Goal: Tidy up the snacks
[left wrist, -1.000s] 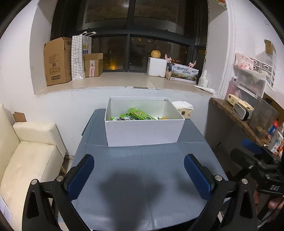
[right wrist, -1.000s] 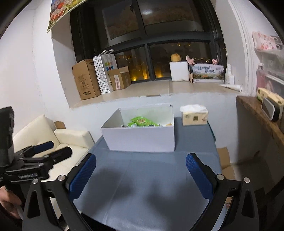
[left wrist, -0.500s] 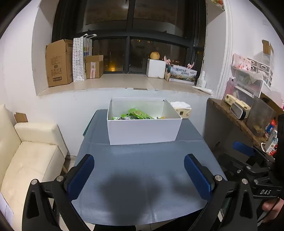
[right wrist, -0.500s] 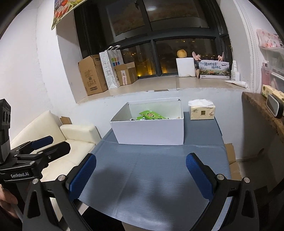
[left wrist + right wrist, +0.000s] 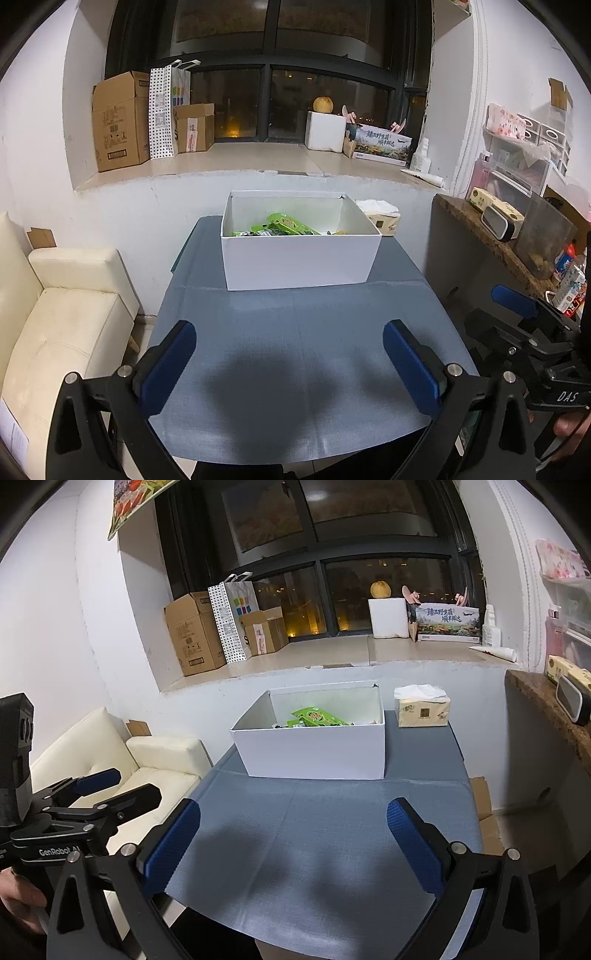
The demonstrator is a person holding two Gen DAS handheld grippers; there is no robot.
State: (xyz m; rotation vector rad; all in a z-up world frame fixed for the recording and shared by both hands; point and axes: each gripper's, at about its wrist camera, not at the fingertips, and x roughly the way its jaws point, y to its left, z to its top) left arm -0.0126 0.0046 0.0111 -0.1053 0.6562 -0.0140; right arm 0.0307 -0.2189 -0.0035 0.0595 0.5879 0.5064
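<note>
Your left gripper [image 5: 288,354] is spread wide with nothing between its blue pads [image 5: 168,365], held above the near end of the table [image 5: 295,369]. Your right gripper [image 5: 293,838] is likewise spread and empty, over the same grey-blue cloth. In each wrist view the other gripper shows at the frame edge, a hand [image 5: 18,901] on its grip. Further along the table stands the white box [image 5: 299,258], open at the top, with the green snack packets [image 5: 284,226] lying inside it. A tissue box [image 5: 422,710] stands just beside the box's far right corner. Beyond, the window ledge [image 5: 240,158] carries cardboard boxes [image 5: 120,120].
</note>
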